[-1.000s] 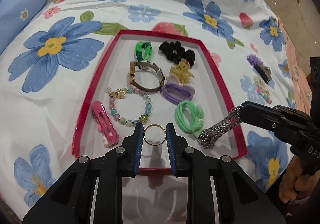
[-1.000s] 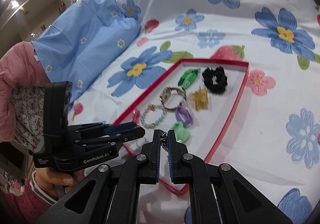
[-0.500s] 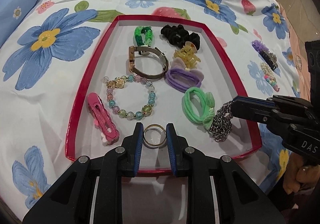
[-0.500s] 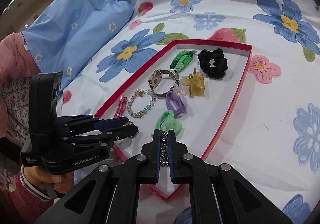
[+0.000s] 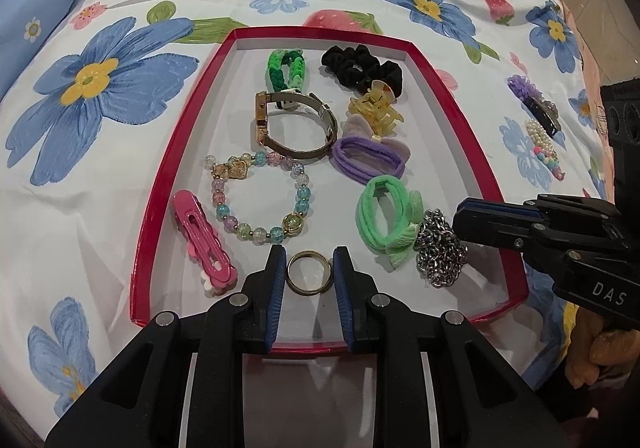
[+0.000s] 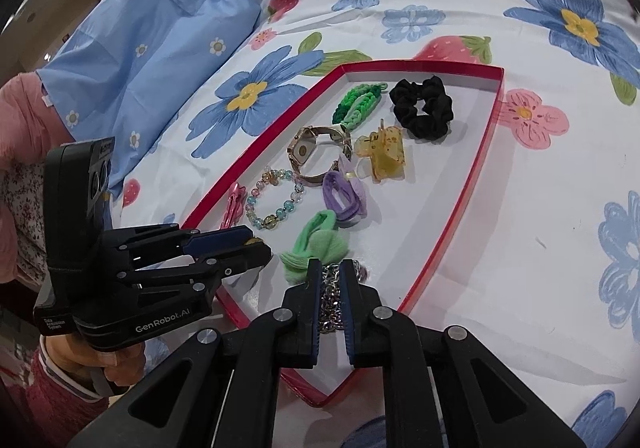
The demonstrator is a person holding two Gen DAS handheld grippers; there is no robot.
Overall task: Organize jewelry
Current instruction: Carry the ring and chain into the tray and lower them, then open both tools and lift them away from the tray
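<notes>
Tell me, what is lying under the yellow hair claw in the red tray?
The yellow hair claw rests partly on a pale lilac bow of the purple hair tie. How much bow it covers is hidden.

So the whole setup sits on a bed covered with a white sheet printed with big blue flowers and red strawberries (image 5: 132, 183). Lying directly on it is a shallow red-rimmed cardboard tray with a white floor (image 5: 176, 151), pretty much centered. Off past the tray's right edge, a purple fabric hair clip with a dark clasp (image 5: 534, 103) lies straight on the sheet, and just beside it a string of white pearls with pastel beads (image 5: 544, 145). On the far left side there's a light blue pillow with small white daisies (image 6: 148, 47) resting on the bed.
</notes>
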